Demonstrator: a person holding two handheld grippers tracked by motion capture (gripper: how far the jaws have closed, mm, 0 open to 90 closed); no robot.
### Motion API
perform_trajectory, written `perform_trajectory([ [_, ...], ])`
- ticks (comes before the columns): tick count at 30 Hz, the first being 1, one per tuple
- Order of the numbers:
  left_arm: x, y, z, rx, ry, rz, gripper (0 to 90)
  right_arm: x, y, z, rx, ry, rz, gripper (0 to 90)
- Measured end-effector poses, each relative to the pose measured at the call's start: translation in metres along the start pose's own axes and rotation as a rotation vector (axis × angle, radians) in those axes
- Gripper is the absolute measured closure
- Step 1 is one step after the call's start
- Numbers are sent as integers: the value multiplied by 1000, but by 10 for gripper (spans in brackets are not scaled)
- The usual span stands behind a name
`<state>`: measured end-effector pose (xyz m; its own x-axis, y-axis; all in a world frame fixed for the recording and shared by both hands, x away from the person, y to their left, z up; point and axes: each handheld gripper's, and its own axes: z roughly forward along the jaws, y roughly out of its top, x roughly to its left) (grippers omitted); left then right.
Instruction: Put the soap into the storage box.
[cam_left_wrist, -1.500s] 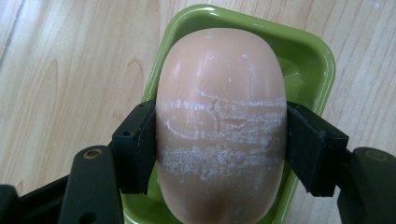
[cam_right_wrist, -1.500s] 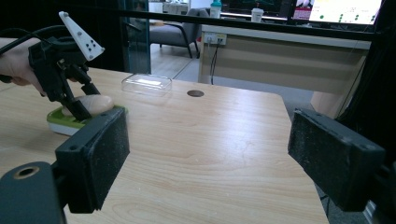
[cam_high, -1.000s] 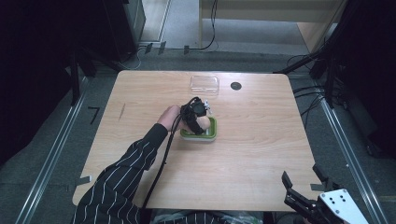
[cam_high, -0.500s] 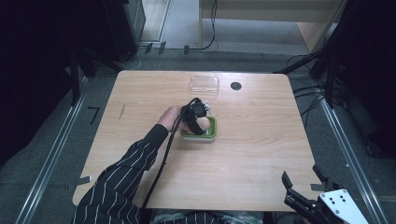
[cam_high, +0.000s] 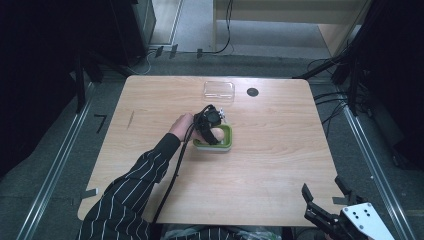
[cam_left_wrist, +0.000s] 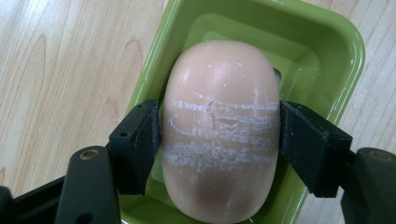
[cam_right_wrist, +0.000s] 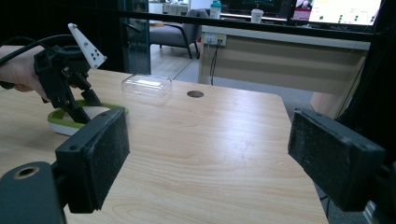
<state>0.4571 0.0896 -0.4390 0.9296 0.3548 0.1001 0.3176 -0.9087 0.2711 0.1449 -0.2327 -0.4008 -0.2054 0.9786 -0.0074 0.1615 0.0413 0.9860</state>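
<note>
Left gripper has its jaws clamped on the long sides of the soap bar, which sits in or just over the green soap dish near mid-table. I can't tell whether the bar's underside touches the dish floor. Grip is across the middle, centred, on the white scuffed band. Good spot, but soap is slick and rounded, so I'd hold steady pressure without squeezing harder; more force would likely pop it out endwise. Whichever way it's going, move straight vertical and slow, keeping the bar level so it clears the dish walls without dragging the dish along. The clear lid sits well apart at the far edge, out of the way. Right gripper is parked off the near right corner, jaws wide, holding nothing; leave it there.
</note>
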Motion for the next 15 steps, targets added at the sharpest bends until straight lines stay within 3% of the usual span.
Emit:
perform_trajectory([
  [6,0,1,-3,-13,3,-4,284,0,0,0,0,0,0,132],
  [15,1,1,-11,23,-8,-42,157,0,0,0,-1,-1,2,132],
])
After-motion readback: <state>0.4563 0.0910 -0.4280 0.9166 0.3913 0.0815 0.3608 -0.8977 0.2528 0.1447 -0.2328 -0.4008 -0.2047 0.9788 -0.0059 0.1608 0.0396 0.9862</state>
